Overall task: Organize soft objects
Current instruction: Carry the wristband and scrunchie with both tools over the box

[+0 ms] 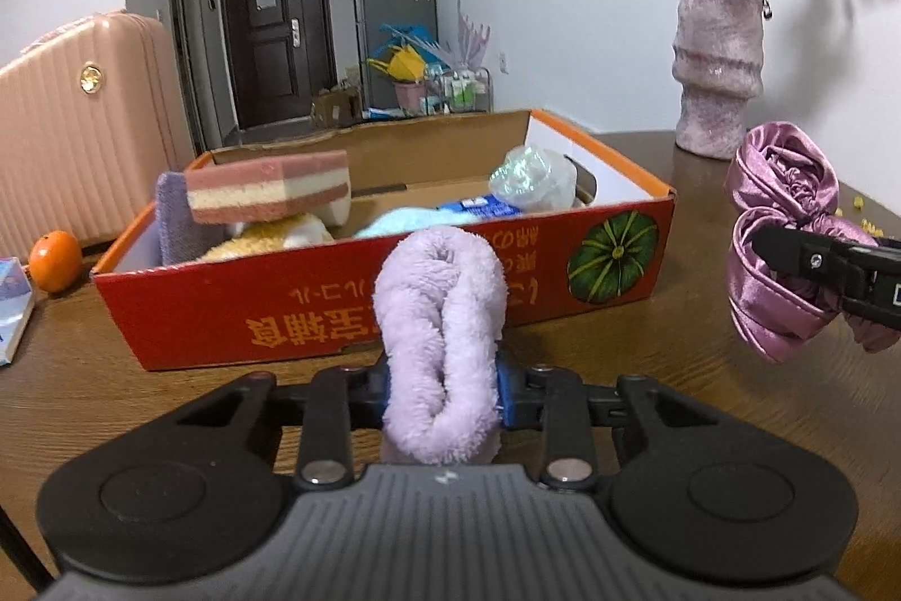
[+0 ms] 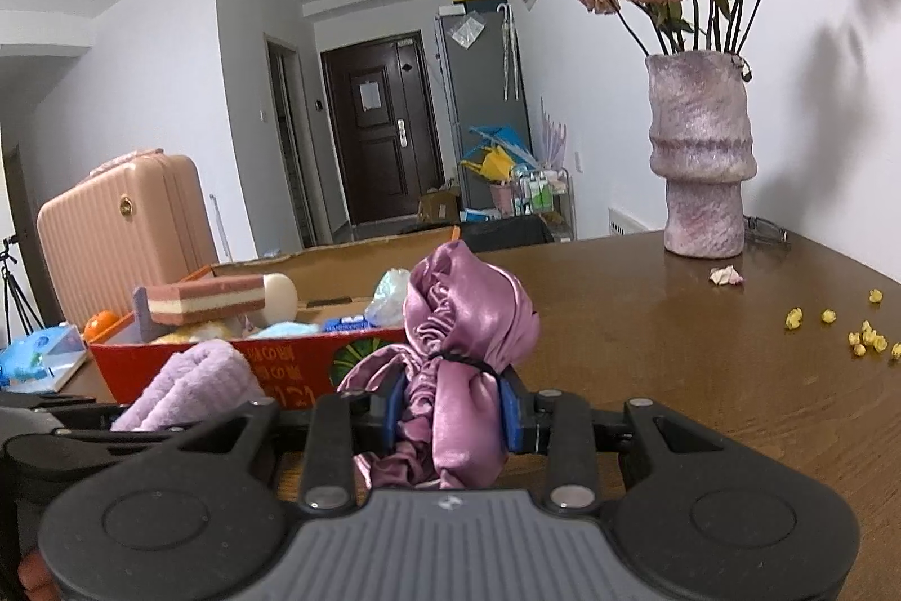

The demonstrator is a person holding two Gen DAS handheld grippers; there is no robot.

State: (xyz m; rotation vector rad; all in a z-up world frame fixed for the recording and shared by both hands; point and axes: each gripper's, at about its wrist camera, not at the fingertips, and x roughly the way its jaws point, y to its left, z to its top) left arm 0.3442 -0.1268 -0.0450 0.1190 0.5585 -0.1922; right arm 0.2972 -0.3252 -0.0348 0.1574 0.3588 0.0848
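I had the left gripper (image 1: 442, 395) clamped on the lilac fleece roll (image 1: 439, 336), held above the wooden table (image 1: 704, 375) just in front of the red cardboard box (image 1: 338, 308). My right gripper (image 2: 450, 412) was closed on the purple satin bundle (image 2: 462, 353) (bound with a dark band), to the right of the box. A striped sponge (image 1: 270, 187) sat inside the box, beyond the vase (image 2: 701, 156).

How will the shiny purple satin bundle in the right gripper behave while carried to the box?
The satin bundle probably flops: loose folds hang below the right gripper. Its glossy cloth may slip. It looks light, and the black band around its middle likely keeps it bunched.
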